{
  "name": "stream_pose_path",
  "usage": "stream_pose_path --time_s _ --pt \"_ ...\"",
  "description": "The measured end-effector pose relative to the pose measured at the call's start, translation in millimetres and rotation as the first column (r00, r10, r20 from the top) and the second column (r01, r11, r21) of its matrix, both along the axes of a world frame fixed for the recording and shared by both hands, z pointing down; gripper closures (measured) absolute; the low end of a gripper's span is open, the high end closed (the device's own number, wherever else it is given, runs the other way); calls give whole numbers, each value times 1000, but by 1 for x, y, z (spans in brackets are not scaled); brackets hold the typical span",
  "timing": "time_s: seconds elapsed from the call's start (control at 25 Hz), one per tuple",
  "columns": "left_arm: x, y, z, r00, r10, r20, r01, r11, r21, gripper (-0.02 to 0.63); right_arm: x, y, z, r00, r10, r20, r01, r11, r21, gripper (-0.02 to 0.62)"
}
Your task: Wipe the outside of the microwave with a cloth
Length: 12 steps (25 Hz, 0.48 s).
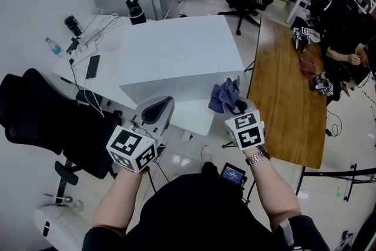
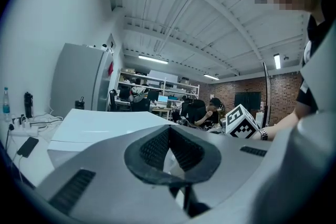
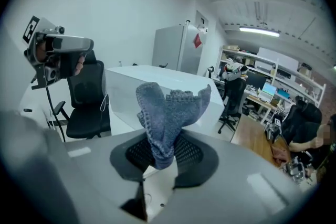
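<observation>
The microwave is a plain white box on a white table, straight ahead of me. A crumpled blue-grey cloth sticks up from my right gripper, which is shut on it near the box's front right corner. In the right gripper view the cloth stands between the black pads of that gripper, with the box behind it. My left gripper is shut and empty, level, just before the table's front edge. Its pads meet in the left gripper view, facing the box.
A black office chair stands close at the left. A phone, cables, a bottle and a black flask lie on the table beyond the box. A wooden table with seated people runs along the right.
</observation>
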<state>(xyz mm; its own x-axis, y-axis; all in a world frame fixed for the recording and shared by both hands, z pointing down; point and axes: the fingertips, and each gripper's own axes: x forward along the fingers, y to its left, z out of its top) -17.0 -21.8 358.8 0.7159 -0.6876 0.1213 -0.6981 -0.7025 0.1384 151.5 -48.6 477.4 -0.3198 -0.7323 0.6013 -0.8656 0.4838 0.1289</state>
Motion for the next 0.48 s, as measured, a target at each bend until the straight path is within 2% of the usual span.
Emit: stream_pose_path --time_s 0.24,0.48 --pt "-50 21 5 996 -85 0 85 996 -10 601 -79 12 -3 989 -146 -3 146 989 22 514" --pt "-108 40 10 984 -176 1 176 984 -19 601 -166 18 3 955 -295 -16 296 954 42 514"
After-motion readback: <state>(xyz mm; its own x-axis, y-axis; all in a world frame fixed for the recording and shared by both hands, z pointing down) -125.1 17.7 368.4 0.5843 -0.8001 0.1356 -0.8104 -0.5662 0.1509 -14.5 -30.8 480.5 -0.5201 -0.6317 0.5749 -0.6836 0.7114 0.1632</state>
